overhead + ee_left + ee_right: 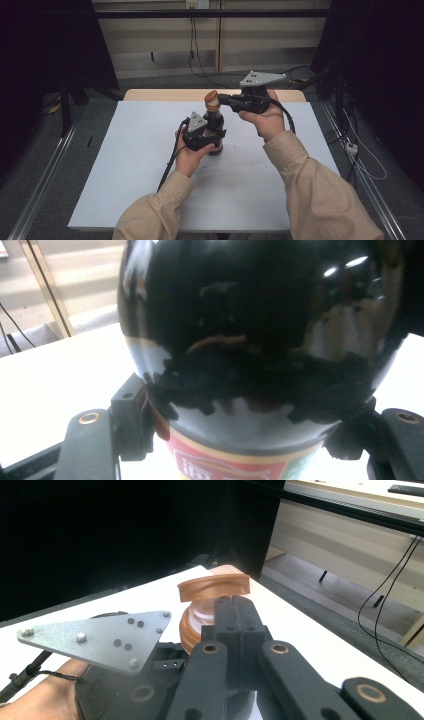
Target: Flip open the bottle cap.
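A dark glossy bottle (215,121) stands upright on the white table top (140,160). My left gripper (214,136) is shut on its body. In the left gripper view the bottle (250,315) bulges between both jaws, with a red label (220,462) low down. The bottle's brown cap (212,100) has its flip lid tilted up. My right gripper (223,99) comes in level from the right with its jaws shut together. In the right gripper view its tips (235,611) sit against the brown cap (212,587), just under the raised lid. The left gripper's grey plate (100,637) shows in front.
The white sheet covers a wooden table whose far edge (165,94) shows at the back. Dark curtains hang on both sides. Cables (360,160) and metal rails (45,180) lie on the floor around the table.
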Action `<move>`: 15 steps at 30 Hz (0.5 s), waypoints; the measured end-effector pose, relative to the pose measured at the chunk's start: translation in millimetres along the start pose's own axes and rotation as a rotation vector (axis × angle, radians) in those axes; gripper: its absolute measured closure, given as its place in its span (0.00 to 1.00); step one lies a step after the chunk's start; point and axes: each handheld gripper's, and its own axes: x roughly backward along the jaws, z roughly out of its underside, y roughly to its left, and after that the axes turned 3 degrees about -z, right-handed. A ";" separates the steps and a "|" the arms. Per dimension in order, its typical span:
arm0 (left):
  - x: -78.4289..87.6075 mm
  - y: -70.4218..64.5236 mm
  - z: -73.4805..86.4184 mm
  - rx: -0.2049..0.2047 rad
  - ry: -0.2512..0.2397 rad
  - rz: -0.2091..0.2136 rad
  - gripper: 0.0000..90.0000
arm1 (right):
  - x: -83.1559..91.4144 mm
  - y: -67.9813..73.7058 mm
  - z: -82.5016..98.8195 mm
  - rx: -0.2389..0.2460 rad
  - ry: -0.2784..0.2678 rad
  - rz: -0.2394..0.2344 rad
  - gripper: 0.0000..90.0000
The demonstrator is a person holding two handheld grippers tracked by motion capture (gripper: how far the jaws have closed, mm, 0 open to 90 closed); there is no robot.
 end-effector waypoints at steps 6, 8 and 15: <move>-0.8 -0.5 4.1 0.024 -0.015 -0.004 0.33 | -0.1 -0.2 -1.1 -0.004 -0.005 0.000 1.00; -0.9 -0.9 4.5 0.022 -0.018 -0.007 0.33 | 0.3 -0.1 -2.0 -0.002 -0.005 0.001 1.00; -0.9 -1.3 4.4 0.005 -0.013 -0.009 0.33 | -0.7 -0.9 -4.1 -0.014 -0.020 -0.006 1.00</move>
